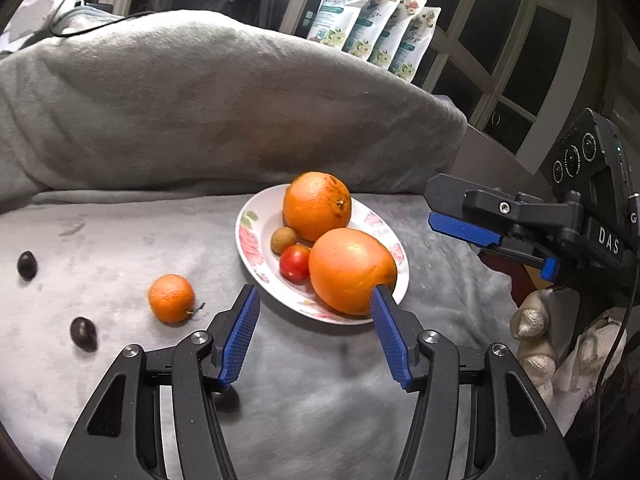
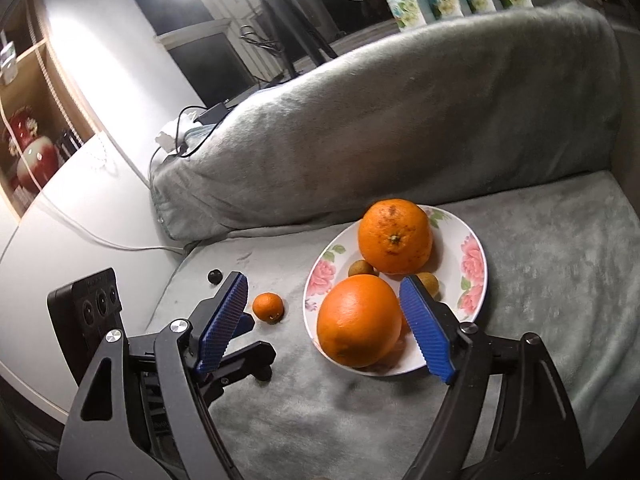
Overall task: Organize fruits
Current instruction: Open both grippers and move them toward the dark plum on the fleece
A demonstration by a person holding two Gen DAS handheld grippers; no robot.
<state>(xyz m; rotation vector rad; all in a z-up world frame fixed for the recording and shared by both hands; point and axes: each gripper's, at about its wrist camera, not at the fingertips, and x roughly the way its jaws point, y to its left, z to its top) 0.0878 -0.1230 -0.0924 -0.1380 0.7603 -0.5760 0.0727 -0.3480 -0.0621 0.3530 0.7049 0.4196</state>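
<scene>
Both the left gripper (image 1: 316,334) and the right gripper (image 2: 324,320) stood open and empty. The plate (image 1: 256,256), near the blanket's back edge, gathered two oranges; one small orange (image 1: 171,298) and dark fruits lay loose toward its left edge. Fingers hid one small fruit.

White plate (image 2: 474,258) with pink roses; orange fruit (image 2: 359,321); grey blanket (image 2: 400,120).
</scene>
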